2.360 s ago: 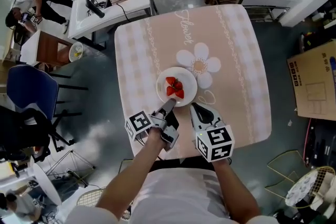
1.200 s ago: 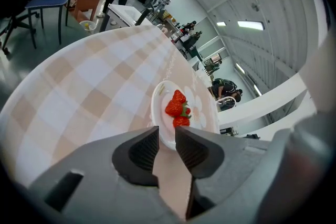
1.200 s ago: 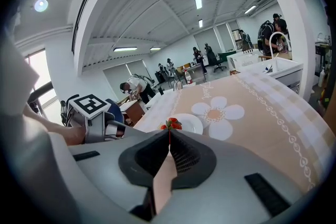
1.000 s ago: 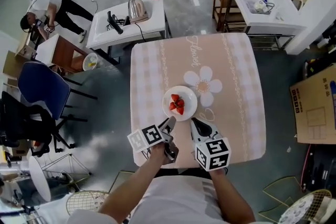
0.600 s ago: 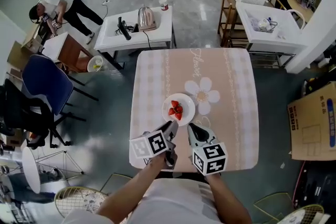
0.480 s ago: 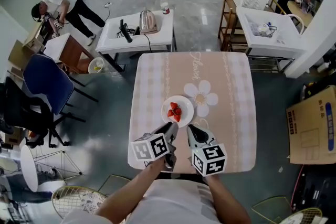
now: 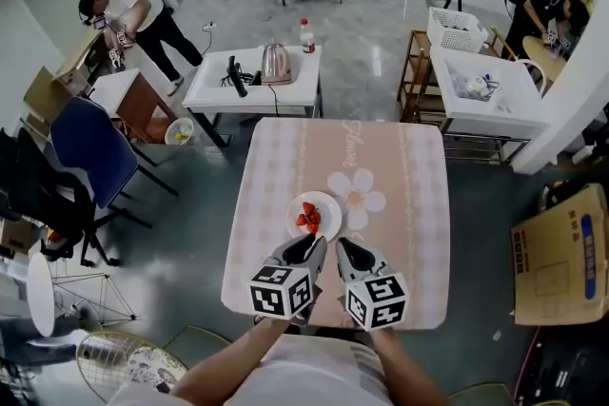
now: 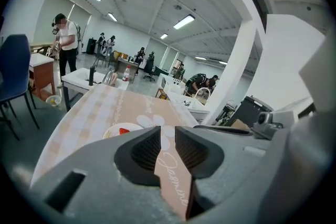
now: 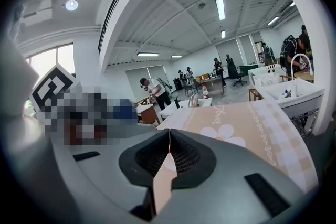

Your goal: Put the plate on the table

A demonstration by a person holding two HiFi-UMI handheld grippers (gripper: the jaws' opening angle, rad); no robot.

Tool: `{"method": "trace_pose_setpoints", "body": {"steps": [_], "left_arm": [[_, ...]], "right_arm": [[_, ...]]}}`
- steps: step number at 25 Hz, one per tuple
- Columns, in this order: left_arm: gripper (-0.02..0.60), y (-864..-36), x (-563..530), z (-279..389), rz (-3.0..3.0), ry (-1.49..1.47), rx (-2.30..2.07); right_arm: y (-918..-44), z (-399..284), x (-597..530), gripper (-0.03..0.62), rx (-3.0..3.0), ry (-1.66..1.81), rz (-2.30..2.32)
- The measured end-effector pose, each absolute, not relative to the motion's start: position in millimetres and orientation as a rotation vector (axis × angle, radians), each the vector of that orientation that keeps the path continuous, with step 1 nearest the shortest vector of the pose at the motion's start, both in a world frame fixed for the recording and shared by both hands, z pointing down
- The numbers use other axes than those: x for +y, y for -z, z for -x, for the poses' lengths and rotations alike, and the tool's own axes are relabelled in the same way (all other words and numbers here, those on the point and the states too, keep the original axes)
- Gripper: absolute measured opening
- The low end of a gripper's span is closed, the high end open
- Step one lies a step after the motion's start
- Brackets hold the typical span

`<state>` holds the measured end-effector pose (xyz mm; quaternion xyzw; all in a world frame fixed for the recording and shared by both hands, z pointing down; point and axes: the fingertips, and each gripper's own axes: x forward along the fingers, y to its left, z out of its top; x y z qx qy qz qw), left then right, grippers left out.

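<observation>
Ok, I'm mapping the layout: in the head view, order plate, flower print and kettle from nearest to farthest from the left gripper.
1. Plate, just ahead of the left gripper.
2. Flower print, ahead, to the right.
3. Kettle, on the white table beyond.

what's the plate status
Left gripper slightly open, empty; right gripper shut, empty. White round plate of strawberries sits on pink flower-print table, clear of both. Nothing in the way.
</observation>
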<state>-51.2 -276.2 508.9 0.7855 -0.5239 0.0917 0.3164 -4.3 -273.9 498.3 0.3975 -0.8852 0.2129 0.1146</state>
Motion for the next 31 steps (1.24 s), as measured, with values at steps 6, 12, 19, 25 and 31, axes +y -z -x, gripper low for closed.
{"method": "trace_pose_setpoints", "body": {"steps": [6, 12, 19, 25, 31], "left_arm": [[0.018, -500.1, -274.4, 34.5, -2.186, -0.309, -1.412], [0.008, -498.7, -271.0, 29.9, -2.190, -0.312, -1.432], [0.008, -503.1, -266.9, 29.7, -2.167, -0.307, -1.441], [0.008, -508.3, -265.6, 31.8, -2.154, -0.306, -1.442], [0.006, -509.0, -268.3, 24.6, -2.154, -0.312, -1.433]], "right_arm": [[-495.2, 1.3, -271.3, 0.005, -2.621, -0.599, -1.107], [-491.5, -2.1, -266.1, 0.005, -2.635, -0.563, -1.095], [-494.1, -6.3, -262.7, 0.005, -2.635, -0.570, -1.099], [-497.2, -3.9, -261.6, 0.005, -2.633, -0.573, -1.094], [-498.4, -9.4, -263.8, 0.005, -2.630, -0.585, -1.097]]}}
